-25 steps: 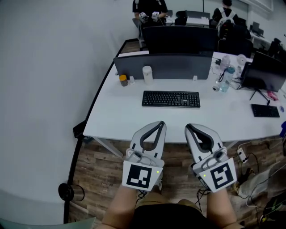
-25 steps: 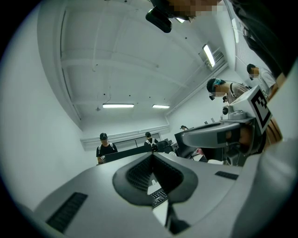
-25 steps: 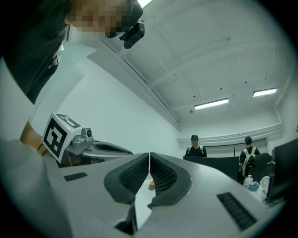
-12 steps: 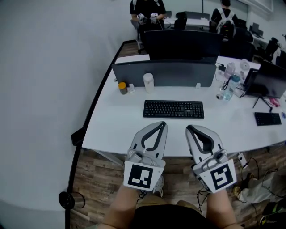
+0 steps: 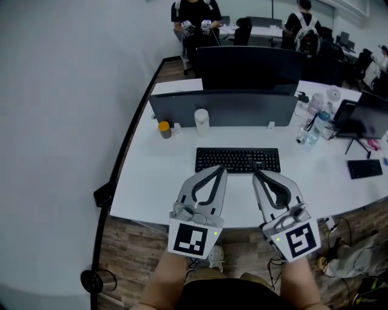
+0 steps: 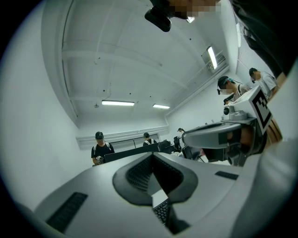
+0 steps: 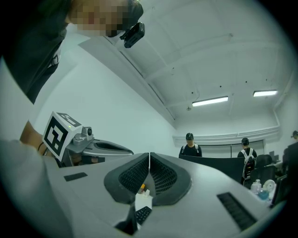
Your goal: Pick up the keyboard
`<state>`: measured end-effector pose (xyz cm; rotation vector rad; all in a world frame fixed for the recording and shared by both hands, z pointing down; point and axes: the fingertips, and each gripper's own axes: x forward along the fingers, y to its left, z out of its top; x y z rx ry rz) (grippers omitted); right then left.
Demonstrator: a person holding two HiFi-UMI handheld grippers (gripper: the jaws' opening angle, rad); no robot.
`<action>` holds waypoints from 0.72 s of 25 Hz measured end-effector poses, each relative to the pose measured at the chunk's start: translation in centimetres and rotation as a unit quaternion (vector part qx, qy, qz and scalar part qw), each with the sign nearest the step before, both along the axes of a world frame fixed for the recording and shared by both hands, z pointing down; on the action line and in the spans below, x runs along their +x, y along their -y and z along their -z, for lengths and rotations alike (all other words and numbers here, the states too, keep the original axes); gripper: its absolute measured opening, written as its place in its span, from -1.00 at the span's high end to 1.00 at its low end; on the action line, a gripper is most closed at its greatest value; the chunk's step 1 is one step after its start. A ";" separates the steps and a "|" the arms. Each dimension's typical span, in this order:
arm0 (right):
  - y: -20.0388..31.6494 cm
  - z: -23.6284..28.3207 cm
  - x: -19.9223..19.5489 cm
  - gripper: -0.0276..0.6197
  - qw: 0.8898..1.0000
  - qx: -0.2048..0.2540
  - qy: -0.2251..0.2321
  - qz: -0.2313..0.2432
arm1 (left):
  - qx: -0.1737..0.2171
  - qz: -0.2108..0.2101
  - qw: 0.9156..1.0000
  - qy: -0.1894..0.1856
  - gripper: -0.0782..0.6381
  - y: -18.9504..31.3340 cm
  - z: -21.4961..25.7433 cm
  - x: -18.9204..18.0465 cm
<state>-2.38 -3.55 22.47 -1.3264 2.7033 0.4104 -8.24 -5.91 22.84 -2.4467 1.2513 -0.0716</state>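
A black keyboard (image 5: 237, 160) lies flat on the white desk (image 5: 151, 181), in front of a dark divider panel. Both grippers hover over the desk's near edge, side by side, pointing at the keyboard. My left gripper (image 5: 219, 170) is shut and empty, its tip just short of the keyboard's near left edge. My right gripper (image 5: 255, 174) is also shut and empty, its tip at the keyboard's near edge. In the left gripper view the shut jaws (image 6: 152, 155) frame a sliver of keyboard (image 6: 162, 211). The right gripper view shows the same past its shut tips (image 7: 149, 155), with keyboard (image 7: 142, 214) below.
Behind the keyboard stand a dark divider (image 5: 221, 108), a white cylinder (image 5: 202, 121) and an orange-lidded jar (image 5: 164, 129). Bottles (image 5: 312, 130) and a second keyboard (image 5: 365, 169) sit at the right. A monitor (image 5: 250, 65) and people (image 5: 197, 15) are farther back.
Both grippers have moved forward over the desk edge together, and the keyboard now lies right at their tips. The jaws stayed shut.
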 end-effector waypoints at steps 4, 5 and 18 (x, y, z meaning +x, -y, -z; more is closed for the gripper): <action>2.0 -0.1 -0.7 0.81 1.000 -0.001 0.000 -0.005 | 0.000 -0.004 1.000 0.003 0.76 2.0 -0.1 -0.7; 2.5 -0.1 -0.9 0.81 1.000 -0.001 0.000 -0.006 | 0.001 -0.005 1.000 0.003 0.76 2.5 -0.1 -0.9; 7.2 -0.5 -2.4 0.81 1.000 -0.005 -0.003 -0.030 | -0.005 -0.025 1.000 0.011 0.76 7.7 -0.8 -2.3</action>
